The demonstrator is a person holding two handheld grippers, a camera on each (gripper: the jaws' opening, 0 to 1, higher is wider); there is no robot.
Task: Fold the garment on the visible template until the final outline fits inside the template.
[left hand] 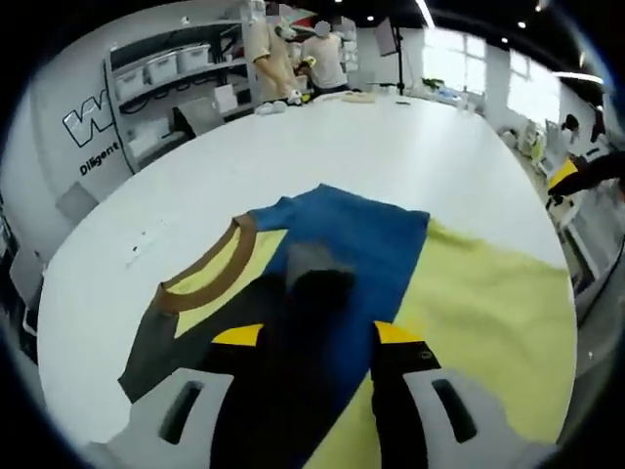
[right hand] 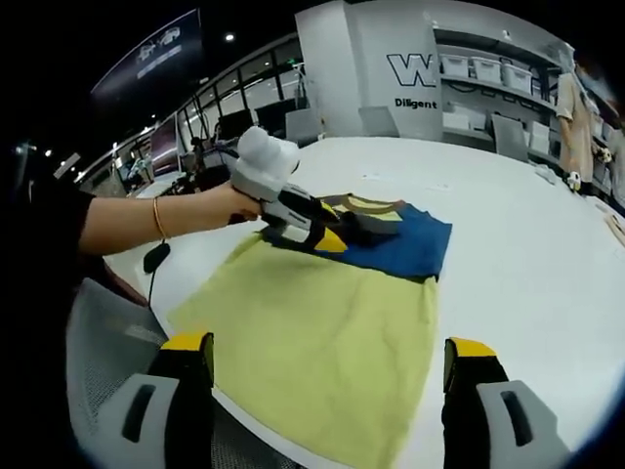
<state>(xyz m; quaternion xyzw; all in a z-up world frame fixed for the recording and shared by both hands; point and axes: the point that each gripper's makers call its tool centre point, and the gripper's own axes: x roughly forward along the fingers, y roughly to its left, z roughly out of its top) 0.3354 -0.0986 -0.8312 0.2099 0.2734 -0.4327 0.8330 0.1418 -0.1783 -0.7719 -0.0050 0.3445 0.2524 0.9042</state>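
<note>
A colour-block shirt lies flat on the white table (left hand: 410, 147). It has a brown collar (left hand: 210, 278), a grey sleeve (left hand: 146, 352), a blue chest (left hand: 361, 230) and a pale yellow lower part (left hand: 488, 313). My left gripper (left hand: 316, 334) hovers over the chest with its jaws apart, and a raised, blurred grey fold (left hand: 314, 276) sits just past the tips. In the right gripper view a hand holds the left gripper (right hand: 330, 225) over the shirt (right hand: 322, 332). My right gripper (right hand: 327, 362) stands wide open above the yellow hem at the near table edge.
Two people (left hand: 293, 59) stand at the table's far end by shelves with white bins (left hand: 166, 73). A grey mesh chair (right hand: 107, 362) is close by the near table edge. A black corded device (right hand: 154, 257) lies on the table to the left of the shirt.
</note>
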